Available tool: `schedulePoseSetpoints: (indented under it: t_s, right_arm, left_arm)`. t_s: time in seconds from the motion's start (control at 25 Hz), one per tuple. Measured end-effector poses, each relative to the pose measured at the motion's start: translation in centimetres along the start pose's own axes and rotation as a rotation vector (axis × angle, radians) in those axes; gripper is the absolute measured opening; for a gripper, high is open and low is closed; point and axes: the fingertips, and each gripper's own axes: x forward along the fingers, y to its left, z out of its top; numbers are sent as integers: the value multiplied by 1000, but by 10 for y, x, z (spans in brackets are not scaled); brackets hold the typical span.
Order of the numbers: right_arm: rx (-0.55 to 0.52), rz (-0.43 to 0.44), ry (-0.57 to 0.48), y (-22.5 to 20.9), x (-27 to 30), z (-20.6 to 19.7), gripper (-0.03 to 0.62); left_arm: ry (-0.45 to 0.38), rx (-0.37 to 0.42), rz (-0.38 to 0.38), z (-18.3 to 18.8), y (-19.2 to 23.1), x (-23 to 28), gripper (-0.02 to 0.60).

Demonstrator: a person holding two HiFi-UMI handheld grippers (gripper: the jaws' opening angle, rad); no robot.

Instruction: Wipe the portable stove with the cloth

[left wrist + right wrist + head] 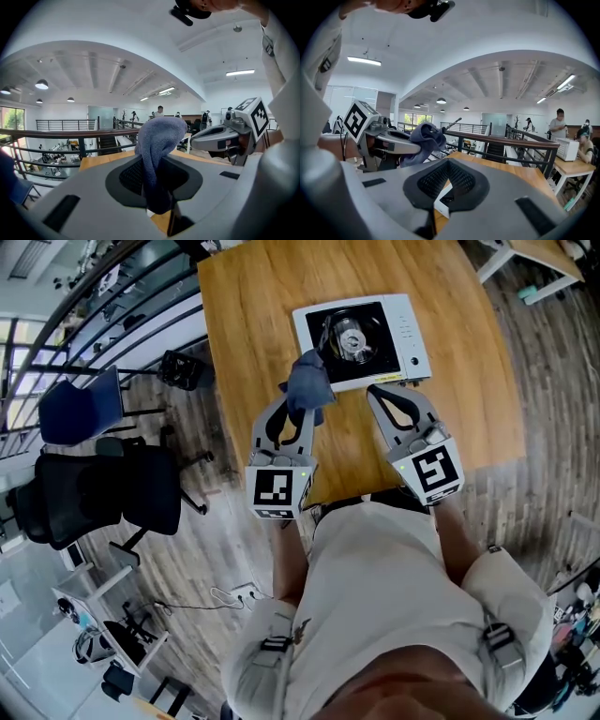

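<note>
The portable stove [361, 338], white with a black top and a round burner, lies on the wooden table [253, 315]. A blue-grey cloth [309, 385] hangs bunched over the stove's near left corner. My left gripper [302, 411] is shut on the cloth [159, 136], which sticks up between the jaws. My right gripper [377, 390] sits by the stove's near edge, jaws together and holding nothing. In the right gripper view [445, 187] a white corner of the stove [440, 206] shows through the jaws, and the cloth [423, 136] is off to the left.
The table's near edge lies just under both grippers. Black office chairs [103, 493] and a blue chair [80, 409] stand on the floor to the left by a railing. A white table [525, 259] stands at the far right.
</note>
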Motion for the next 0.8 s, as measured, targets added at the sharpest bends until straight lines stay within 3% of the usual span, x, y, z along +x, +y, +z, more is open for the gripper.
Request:
schedulePoseSetpoints:
  t_s: [0.8]
  right_arm:
    - [9, 0, -20, 1, -9, 8, 18]
  left_arm:
    - [-33, 18, -10, 15, -10, -7, 97]
